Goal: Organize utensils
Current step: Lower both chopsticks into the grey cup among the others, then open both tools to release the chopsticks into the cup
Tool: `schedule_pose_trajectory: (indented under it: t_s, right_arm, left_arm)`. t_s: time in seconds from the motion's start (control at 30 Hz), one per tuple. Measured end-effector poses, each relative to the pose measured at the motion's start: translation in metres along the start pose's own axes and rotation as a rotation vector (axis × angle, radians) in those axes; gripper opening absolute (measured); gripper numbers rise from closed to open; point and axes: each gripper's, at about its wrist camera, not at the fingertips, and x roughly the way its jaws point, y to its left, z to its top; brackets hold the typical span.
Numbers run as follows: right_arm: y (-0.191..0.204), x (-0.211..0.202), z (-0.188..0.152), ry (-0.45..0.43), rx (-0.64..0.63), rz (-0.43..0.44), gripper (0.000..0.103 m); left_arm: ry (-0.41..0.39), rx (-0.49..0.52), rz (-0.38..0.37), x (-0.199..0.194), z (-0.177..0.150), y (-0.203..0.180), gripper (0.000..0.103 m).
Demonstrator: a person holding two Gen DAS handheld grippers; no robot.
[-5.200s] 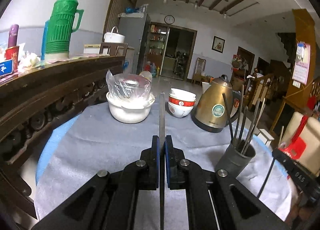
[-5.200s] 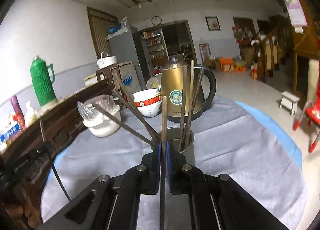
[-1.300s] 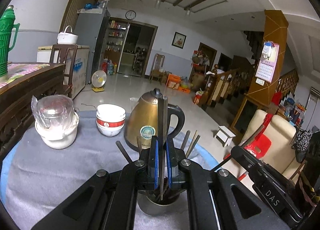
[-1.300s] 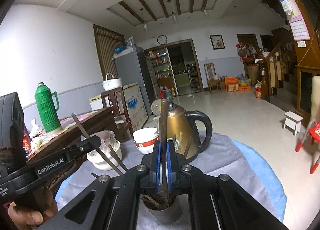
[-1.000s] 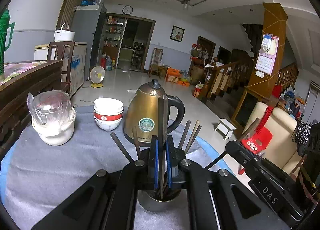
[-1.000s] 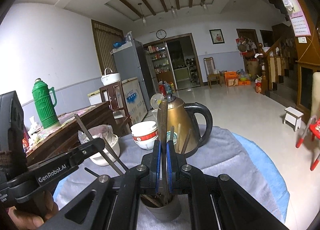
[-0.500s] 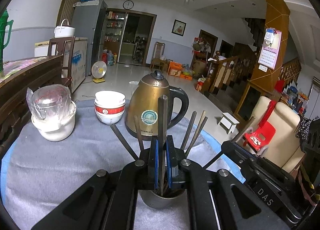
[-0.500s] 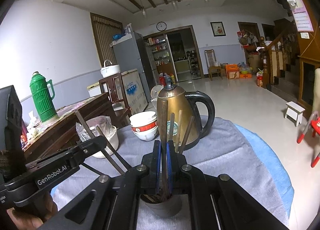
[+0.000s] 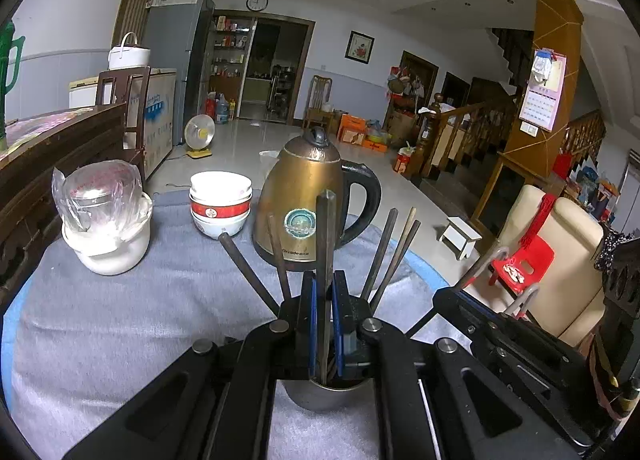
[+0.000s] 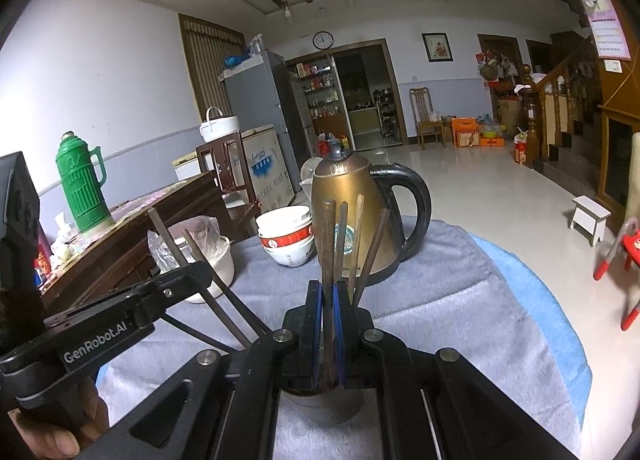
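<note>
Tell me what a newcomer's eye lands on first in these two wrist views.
First, the brass-coloured electric kettle standing centre on the grey-clothed table, with stacked red-banded bowls to its left. Just in front, the left gripper and the right gripper each pinch a dark chopstick upright over a metal cup bristling with more.

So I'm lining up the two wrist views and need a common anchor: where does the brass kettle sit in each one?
Left wrist view: the brass kettle stands centre frame, behind the left gripper.
Right wrist view: the kettle stands centre, slightly right, behind the right gripper.
Shared landmark: the stacked bowls sit just left of it in both.
</note>
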Motion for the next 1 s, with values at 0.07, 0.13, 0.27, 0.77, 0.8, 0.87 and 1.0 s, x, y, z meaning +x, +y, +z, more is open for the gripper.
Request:
schedule_pose_trajectory:
  t_s: [0.07, 0.13, 0.27, 0.77, 0.8, 0.87, 1.0]
  right_arm:
    - [0.000, 0.001, -0.001, 0.005, 0.000, -0.001, 0.006]
    - [0.000, 0.002, -0.002, 0.008, -0.001, -0.001, 0.006]
    - [0.000, 0.005, -0.003, 0.016, 0.000, -0.002, 0.006]
    - [-0.006, 0.005, 0.008, 0.056, -0.002, -0.057, 0.012]
    - [-0.007, -0.003, 0.013, 0.036, 0.004, -0.063, 0.017]
    - [-0.007, -0.026, 0.025, -0.025, 0.012, -0.088, 0.038]
    - [0.000, -0.075, 0.038, -0.147, 0.023, -0.094, 0.080]
  left_arm:
    - [0.003, 0.001, 0.002, 0.001, 0.000, 0.000, 0.008]
    - [0.006, -0.001, 0.001, 0.002, -0.001, 0.002, 0.008]
    - [0.016, -0.006, 0.007, 0.005, -0.005, 0.004, 0.008]
    - [-0.021, -0.042, 0.017, -0.024, 0.013, 0.017, 0.030]
    - [-0.046, -0.049, 0.014, -0.036, 0.018, 0.019, 0.046]
    - [-0.103, -0.062, 0.025, -0.060, 0.026, 0.024, 0.062]
    - [-0.158, -0.052, 0.058, -0.097, 0.030, 0.030, 0.076]
